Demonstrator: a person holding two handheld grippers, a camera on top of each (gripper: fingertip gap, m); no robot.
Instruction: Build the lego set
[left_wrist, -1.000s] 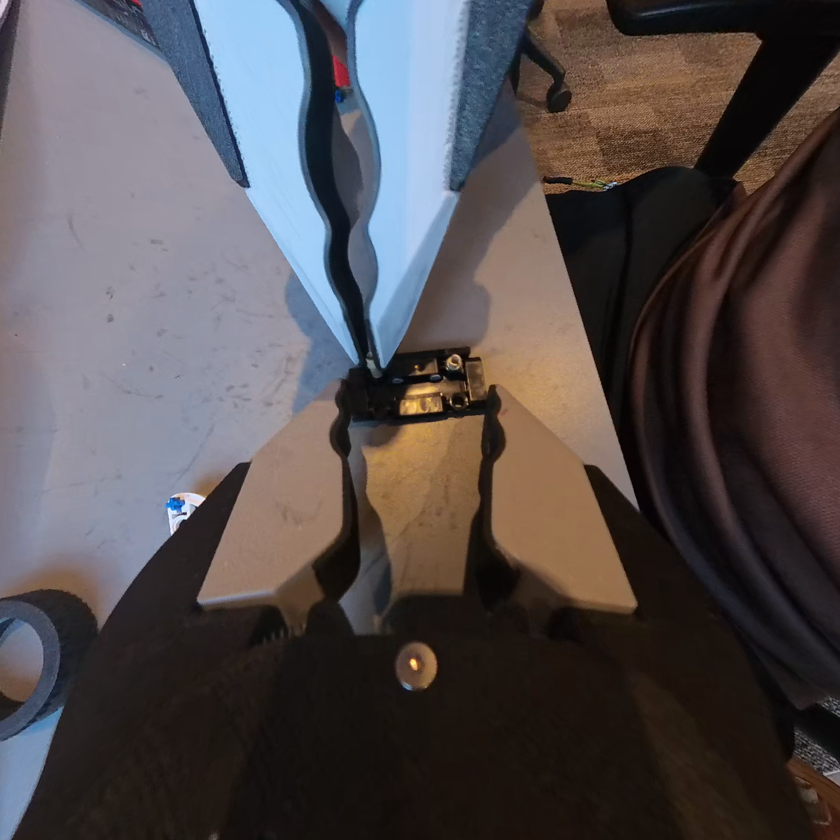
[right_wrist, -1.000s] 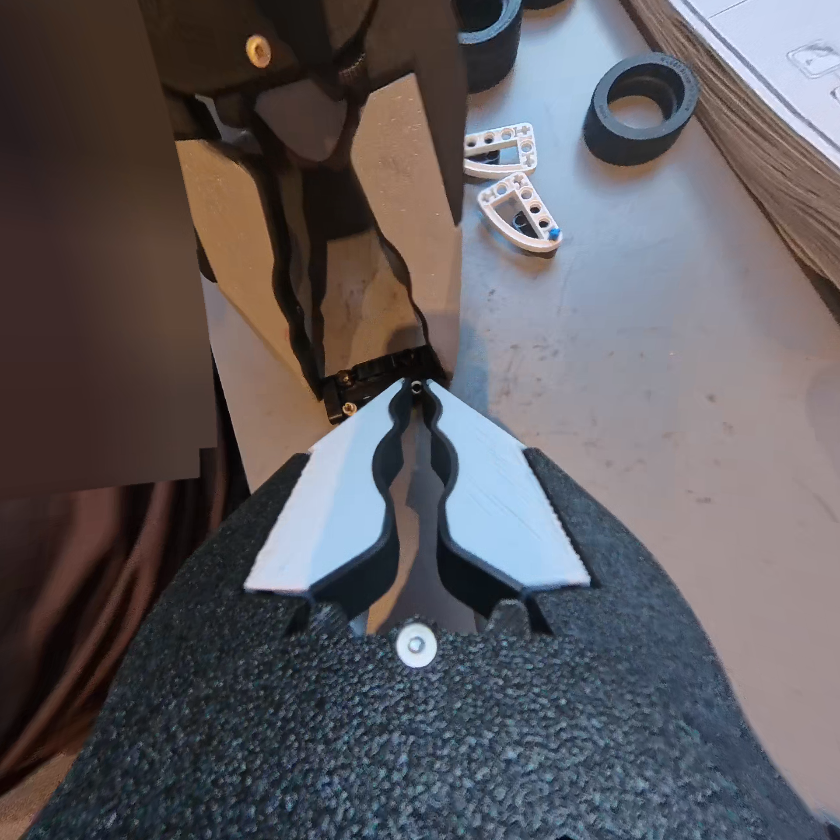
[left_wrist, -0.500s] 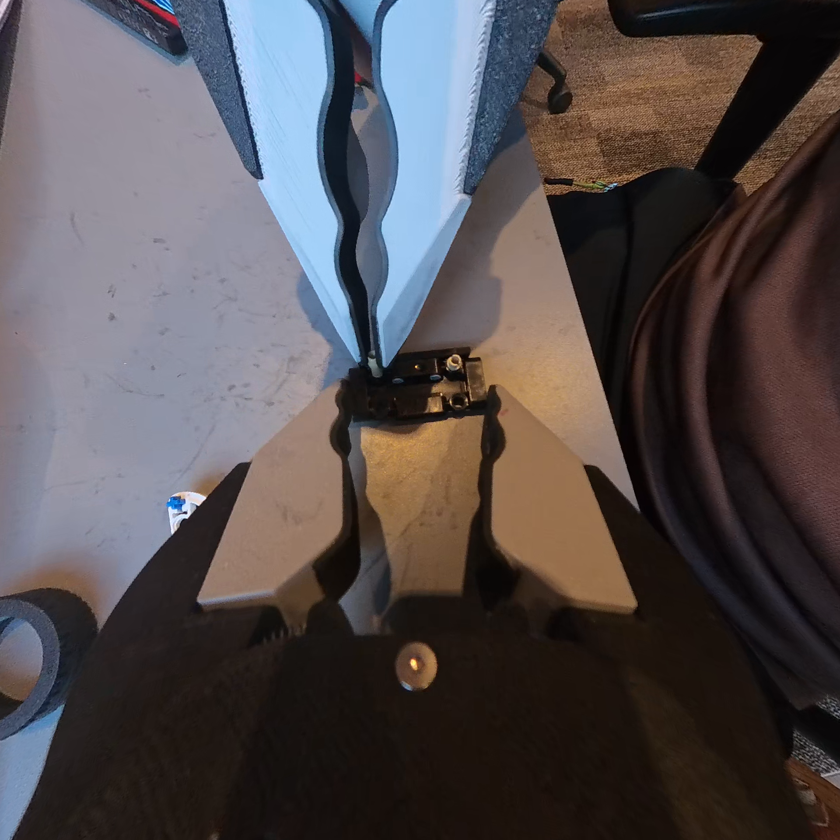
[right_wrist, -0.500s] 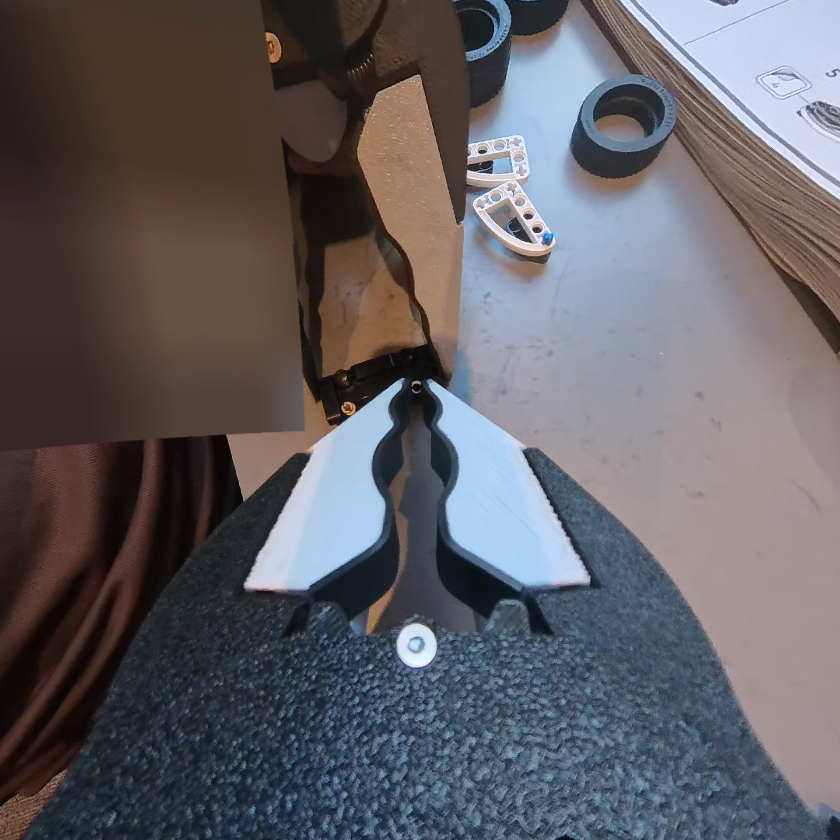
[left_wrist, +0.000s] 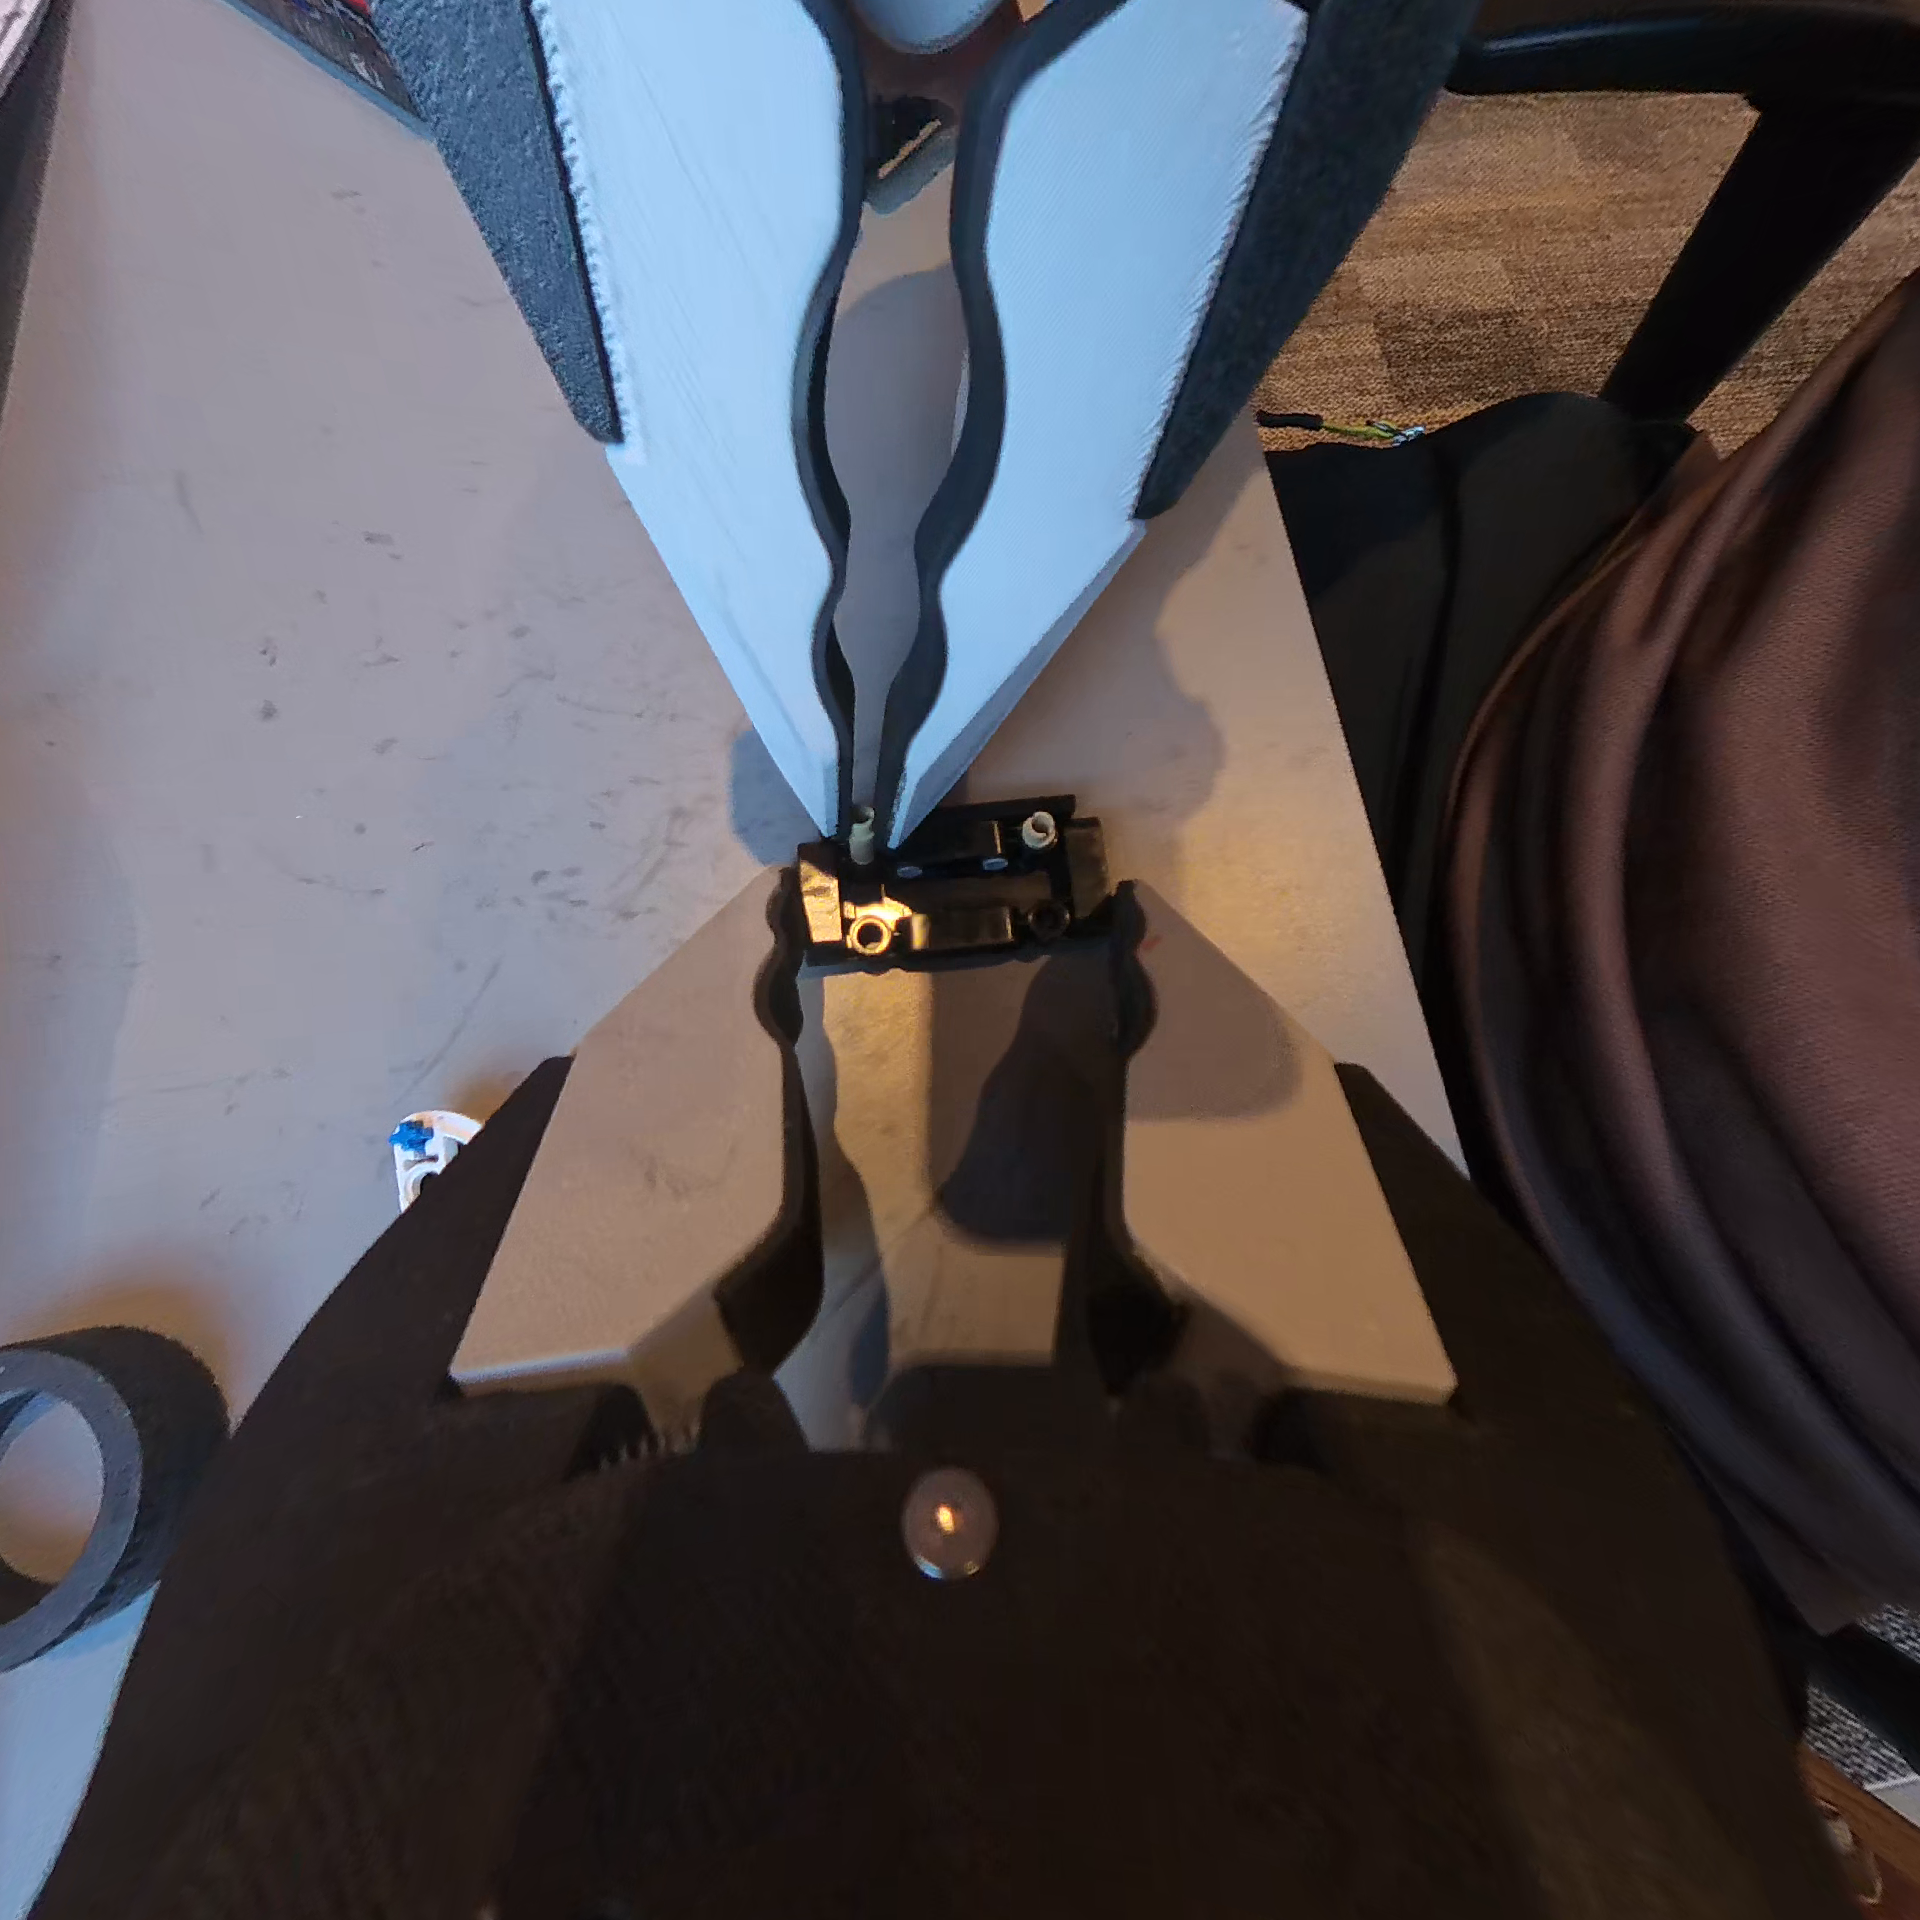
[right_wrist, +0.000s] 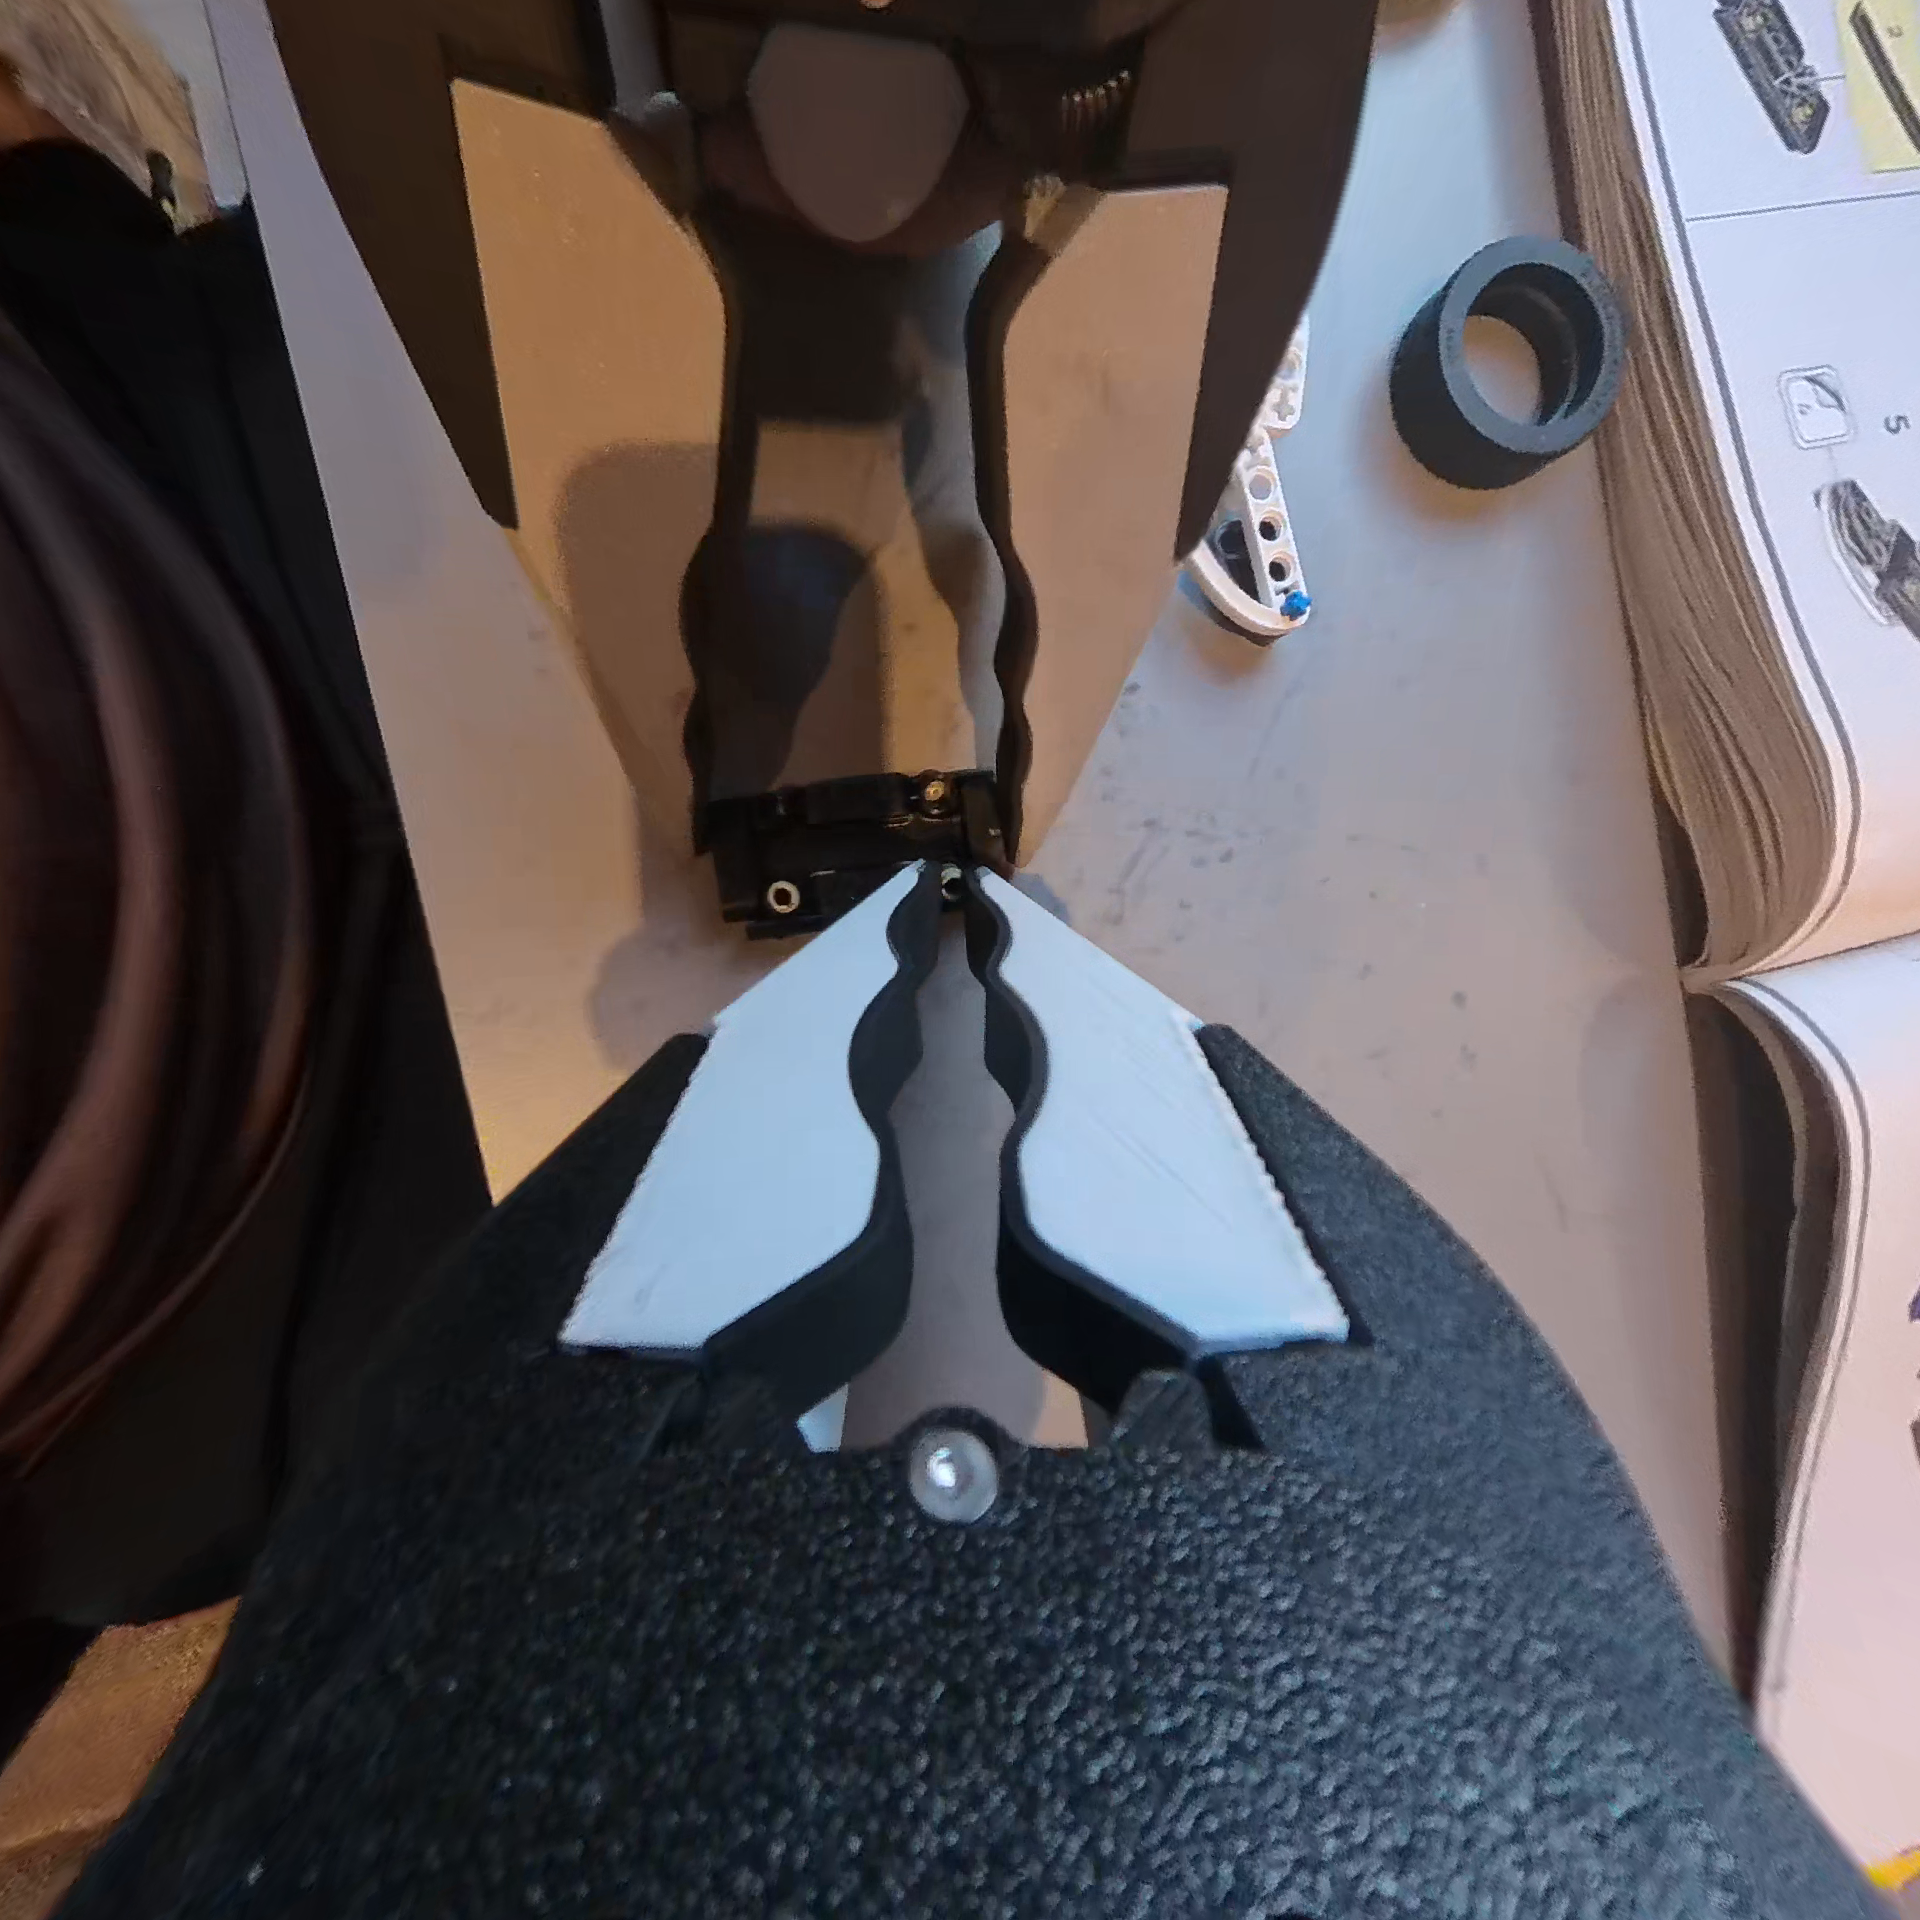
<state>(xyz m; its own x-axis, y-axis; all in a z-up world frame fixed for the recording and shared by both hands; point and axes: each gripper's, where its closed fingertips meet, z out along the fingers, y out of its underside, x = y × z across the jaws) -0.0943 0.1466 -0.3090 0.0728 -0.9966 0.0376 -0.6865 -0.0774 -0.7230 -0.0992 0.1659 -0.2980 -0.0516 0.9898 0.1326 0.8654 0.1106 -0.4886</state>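
Since a second ago the right gripper (left_wrist: 868, 821) has swung square-on to the left gripper (left_wrist: 951, 920); the black lego block (left_wrist: 940, 894), studded with pale pins, sits clamped between the left's fingertips above the table (left_wrist: 312, 623); one block, two grippers; the right's tips pinch a cream pin (left_wrist: 861, 837) at the block's corner.

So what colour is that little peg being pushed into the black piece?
Pale cream peg, clearest in the left wrist view.
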